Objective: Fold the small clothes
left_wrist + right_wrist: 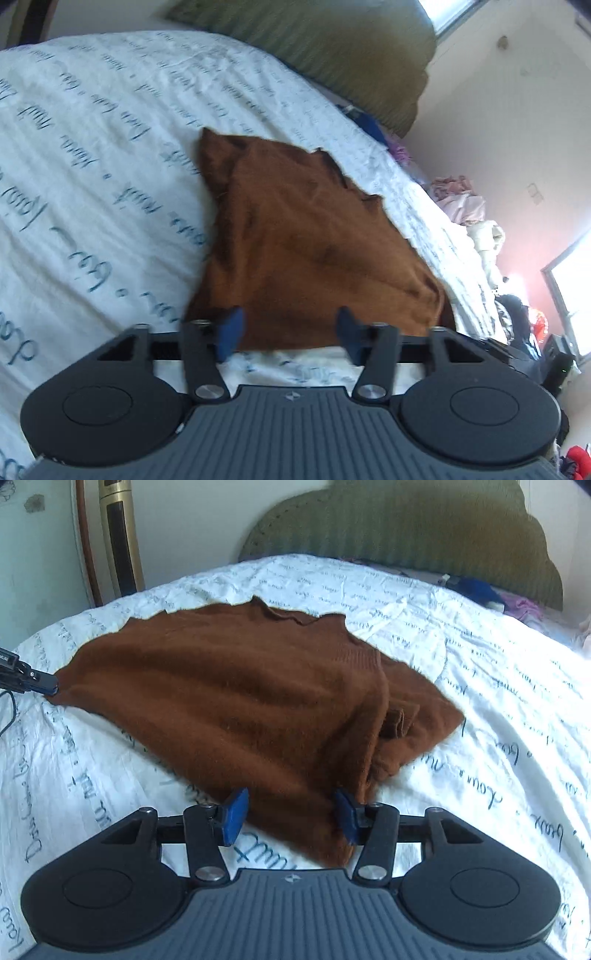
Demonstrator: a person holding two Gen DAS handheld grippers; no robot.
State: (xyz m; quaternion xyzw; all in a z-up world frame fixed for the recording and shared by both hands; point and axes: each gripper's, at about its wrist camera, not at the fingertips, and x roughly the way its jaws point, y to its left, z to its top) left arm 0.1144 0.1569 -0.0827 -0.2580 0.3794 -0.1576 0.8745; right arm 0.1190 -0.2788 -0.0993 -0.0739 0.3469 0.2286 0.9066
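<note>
Right gripper (291, 816) fingers apart, astride brown sweater (236, 686) hem on bed (480, 686); left gripper (291, 332) fingers wide, gripping nothing.

Bedsheet (461, 709) lies open around the sweater (236, 698) (headboard (406, 524) behind).

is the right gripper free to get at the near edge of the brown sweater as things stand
Probably yes. The right gripper stands open over the near edge of the brown sweater, which lies on the bedsheet with nothing between jaws and fabric.
</note>
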